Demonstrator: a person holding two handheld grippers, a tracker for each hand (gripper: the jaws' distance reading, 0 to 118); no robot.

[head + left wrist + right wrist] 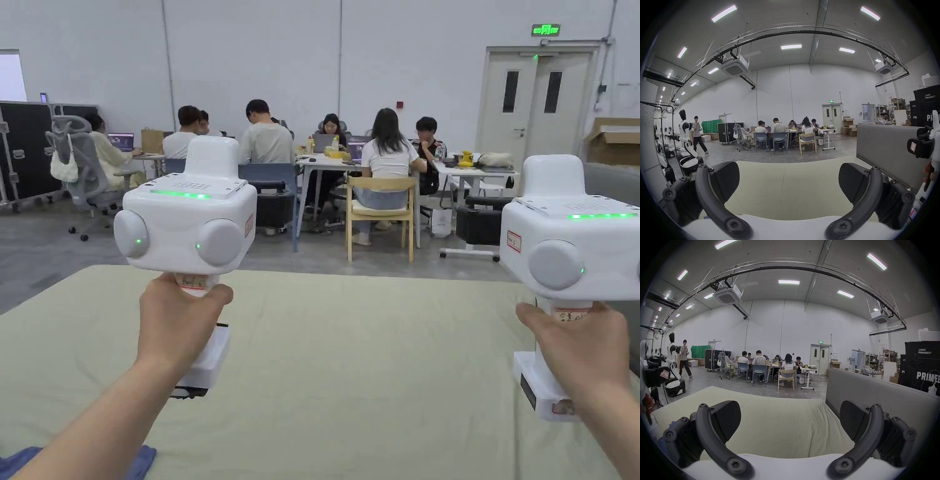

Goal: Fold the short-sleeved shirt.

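Note:
A bit of blue cloth (140, 461), which may be the shirt, pokes in at the bottom left corner of the head view, mostly hidden by my left forearm. I hold both grippers upright above the pale green table cover (350, 375), level with each other and wide apart. The left gripper (788, 177) is open, its black jaws spread with nothing between them. The right gripper (790, 417) is open and empty too. In the head view I see the white backs of the left gripper (187, 231) and the right gripper (572, 250); their jaws are hidden.
A grey padded partition (883, 149) borders the table on the right. Beyond the far edge, several people sit at desks (325, 164) with chairs (381, 212). A person (697, 134) walks beside a white humanoid robot (683, 129) at the left.

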